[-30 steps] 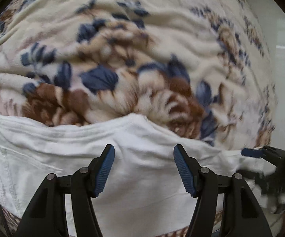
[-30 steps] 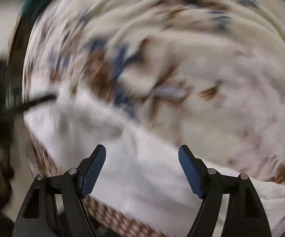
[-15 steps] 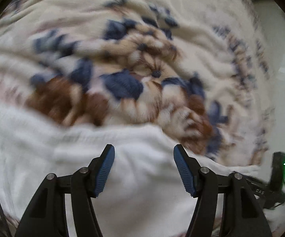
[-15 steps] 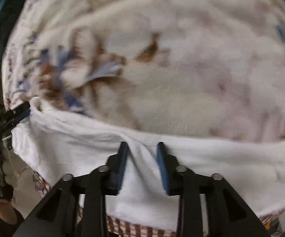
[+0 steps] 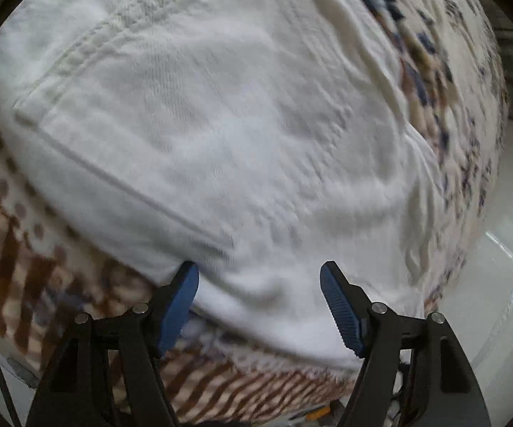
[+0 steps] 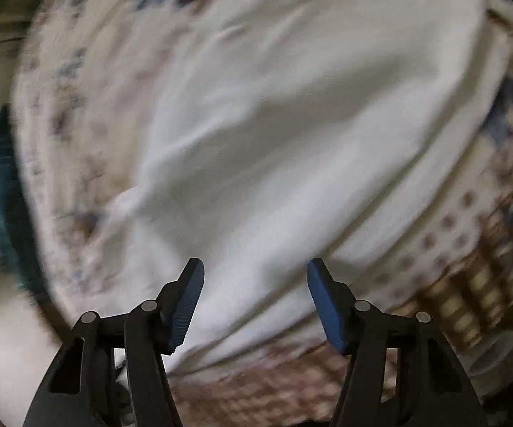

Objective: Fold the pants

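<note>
The white pants (image 5: 221,135) lay spread on a flowered blanket (image 5: 463,82) over a bed or similar surface, with a pale floor (image 5: 498,284) showing past its edge; a stitched back pocket and seam were visible in the left wrist view, while the right wrist view was blurred and showed plainer cloth with soft creases. The step in hand appeared to be positioning both tools over the garment for the next fold. To do it well, each tool would need to come down at a matching edge of the cloth, take all layers together and not the blanket beneath, and lift evenly so the fold line stays straight; the creases in the right view should be smoothed first. The left gripper (image 5: 259,306) stood moderately wide, its jaws having just been opening, above the lower hem area of the pants with cloth seen between the blue pads but not pinched. The right gripper (image 6: 255,299) likewise stood moderately open, its jaws having just reopened, over white cloth and holding nothing. Whether either fingertip brushed the fabric could not be determined.
</note>
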`<state>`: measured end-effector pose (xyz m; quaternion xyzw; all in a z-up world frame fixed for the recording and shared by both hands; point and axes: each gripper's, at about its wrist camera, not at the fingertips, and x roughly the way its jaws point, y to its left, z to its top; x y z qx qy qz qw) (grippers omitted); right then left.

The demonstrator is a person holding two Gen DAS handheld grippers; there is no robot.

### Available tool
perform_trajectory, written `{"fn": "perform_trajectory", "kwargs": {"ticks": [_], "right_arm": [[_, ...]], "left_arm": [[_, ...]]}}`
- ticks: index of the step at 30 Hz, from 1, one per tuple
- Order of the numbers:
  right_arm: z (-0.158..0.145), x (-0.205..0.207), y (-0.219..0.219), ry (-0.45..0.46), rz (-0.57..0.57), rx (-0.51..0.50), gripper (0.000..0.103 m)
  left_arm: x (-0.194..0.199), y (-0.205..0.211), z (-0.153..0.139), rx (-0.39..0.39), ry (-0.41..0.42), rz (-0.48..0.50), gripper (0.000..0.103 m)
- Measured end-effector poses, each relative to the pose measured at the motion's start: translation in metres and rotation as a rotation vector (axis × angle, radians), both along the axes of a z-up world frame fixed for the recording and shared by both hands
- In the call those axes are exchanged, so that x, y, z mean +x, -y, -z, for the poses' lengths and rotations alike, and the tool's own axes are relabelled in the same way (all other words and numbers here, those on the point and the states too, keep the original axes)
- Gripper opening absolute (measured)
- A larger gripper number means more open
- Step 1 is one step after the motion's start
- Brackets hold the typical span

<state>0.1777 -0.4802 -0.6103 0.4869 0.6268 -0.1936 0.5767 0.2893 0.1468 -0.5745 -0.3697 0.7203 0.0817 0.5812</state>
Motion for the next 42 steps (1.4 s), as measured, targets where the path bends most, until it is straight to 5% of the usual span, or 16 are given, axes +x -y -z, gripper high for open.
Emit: {"fn": "perform_trajectory", "kwargs": {"ticks": [5,6,7,10,14,20,23,25,27,30,32,33,34,37,42], "right_arm": [[0.031,-0.021,0.015,0.001,0.196,0.068,0.058],[0.034,-0.021,0.017,0.032,0.227,0.075,0.044],[0.035,-0.021,0.016,0.038,0.231,0.063,0.02],[0.019,-0.022,0.014,0.082,0.206,0.01,0.008],[-0.018,-0.04,0.02,0.118,0.183,-0.012,0.008],[-0.002,-0.042,0.025,0.066,0.073,-0.022,0.01],[-0.013,-0.049,0.035,0.125,0.06,0.005,0.023],[-0.033,-0.059,0.047,0.156,0.098,-0.046,0.05],[-0.046,-0.076,0.071,0.208,0.187,-0.077,0.055],[-0.036,-0.088,0.107,0.191,0.278,-0.092,0.055],[-0.014,-0.09,0.125,0.18,0.326,-0.06,0.051],[-0.006,-0.089,0.129,0.179,0.334,-0.049,0.019],[0.001,-0.087,0.131,0.17,0.331,-0.056,0.007],[-0.003,-0.083,0.13,0.171,0.286,-0.099,0.005],[-0.037,-0.092,0.131,0.199,0.242,-0.118,0.005]], "left_arm": [[0.004,0.007,0.008,0.045,-0.011,0.032,0.067],[0.004,0.009,0.009,0.053,-0.009,0.051,0.067],[0.005,0.011,0.009,0.059,-0.008,0.067,0.067],[0.006,0.014,0.006,0.065,-0.005,0.088,0.067],[0.009,0.02,0.003,0.071,-0.001,0.102,0.067],[0.013,0.026,-0.007,0.084,0.009,0.13,0.067],[0.006,0.038,-0.018,0.042,0.033,0.124,0.067],[0.001,0.053,-0.02,0.007,0.05,0.122,0.067],[0.0,0.069,-0.013,-0.009,0.063,0.111,0.067],[-0.003,0.077,-0.002,0.054,0.094,0.1,0.042],[-0.005,0.075,0.0,0.103,0.101,0.075,0.028],[-0.007,0.074,-0.001,0.13,0.102,0.069,0.017],[-0.01,0.074,-0.004,0.147,0.112,0.068,0.012],[-0.015,0.074,-0.024,0.23,0.161,0.112,0.006],[-0.024,0.075,-0.043,0.259,0.179,0.127,0.006]]}}
